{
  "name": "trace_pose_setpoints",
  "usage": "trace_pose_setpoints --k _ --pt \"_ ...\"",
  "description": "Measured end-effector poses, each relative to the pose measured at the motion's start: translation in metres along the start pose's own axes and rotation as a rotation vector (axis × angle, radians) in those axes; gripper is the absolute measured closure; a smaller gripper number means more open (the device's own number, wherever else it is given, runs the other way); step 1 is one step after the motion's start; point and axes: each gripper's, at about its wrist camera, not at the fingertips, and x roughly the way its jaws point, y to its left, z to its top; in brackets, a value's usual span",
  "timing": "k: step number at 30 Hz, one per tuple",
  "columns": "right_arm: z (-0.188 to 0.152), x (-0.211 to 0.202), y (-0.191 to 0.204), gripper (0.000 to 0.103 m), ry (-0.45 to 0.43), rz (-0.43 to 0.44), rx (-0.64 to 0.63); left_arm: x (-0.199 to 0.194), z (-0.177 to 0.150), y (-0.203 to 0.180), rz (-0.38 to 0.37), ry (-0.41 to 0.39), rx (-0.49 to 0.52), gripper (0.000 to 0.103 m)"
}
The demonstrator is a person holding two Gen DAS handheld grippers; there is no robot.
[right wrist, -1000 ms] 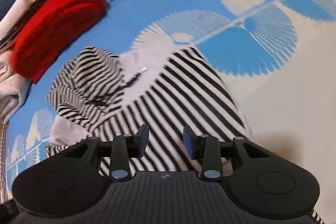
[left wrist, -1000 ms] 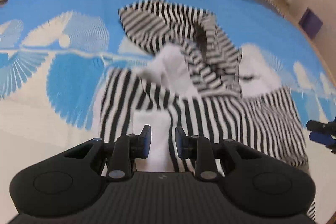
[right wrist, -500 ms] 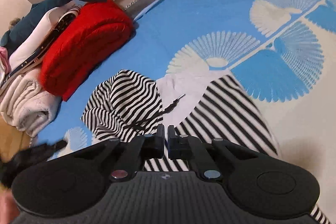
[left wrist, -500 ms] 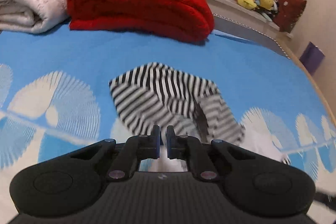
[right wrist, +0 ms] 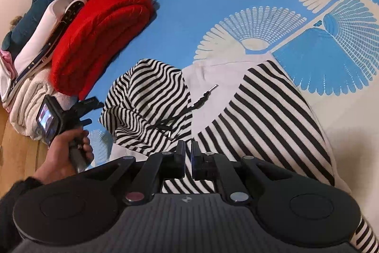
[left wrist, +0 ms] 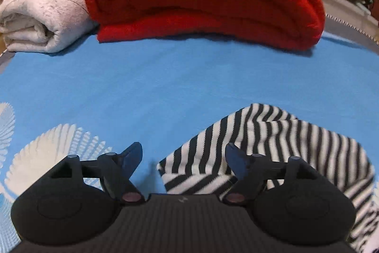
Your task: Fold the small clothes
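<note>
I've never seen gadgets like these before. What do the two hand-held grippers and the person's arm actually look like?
Each gripper is matte black plastic: a ribbed centre deck bearing a small pale logo, flanked by rounded lobes with round recesses. The left gripper has dark blue fingers; pinkish and grey pivot caps sit at the finger bases. Seen from the right gripper, the left one carries a small lit screen. The hand emerges from a dark sleeve.

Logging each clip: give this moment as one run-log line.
task: fold small clothes | left gripper: jaws opening, empty, beside striped hoodie hood | right gripper: shut on hoodie fabric
</note>
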Motion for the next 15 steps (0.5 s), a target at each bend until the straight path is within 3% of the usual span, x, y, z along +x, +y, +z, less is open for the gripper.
trace_pose_setpoints --k 2,3,4,5,6,10,15 --pt "0.001 0.004 -0.003 0.097 0.007 -0.010 0.008 0.013 0.000 -0.004 -0.006 0.013 0.010 0.023" --pt "0.001 0.006 -0.005 0.097 0.014 -0.008 0.018 0.016 0.000 -0.005 -0.011 0.010 0.019 0.037" --pt "0.001 0.008 -0.008 0.097 0.023 -0.005 0.030 0.017 0.001 -0.008 -0.017 0.001 0.036 0.073" --pt "0.001 0.010 -0.010 0.097 0.033 -0.005 0.043 0.016 0.000 -0.012 -0.022 0.003 0.055 0.094" --pt "0.002 0.011 -0.010 0.097 0.036 -0.005 0.050 0.012 -0.001 -0.016 -0.024 0.000 0.076 0.102" --pt "0.007 0.007 -0.011 0.097 0.019 0.002 0.061 -0.037 -0.009 -0.036 -0.075 -0.104 0.177 0.102" --pt "0.013 -0.003 -0.020 0.097 0.000 0.009 0.095 -0.151 -0.043 -0.047 -0.283 -0.221 0.240 0.102"
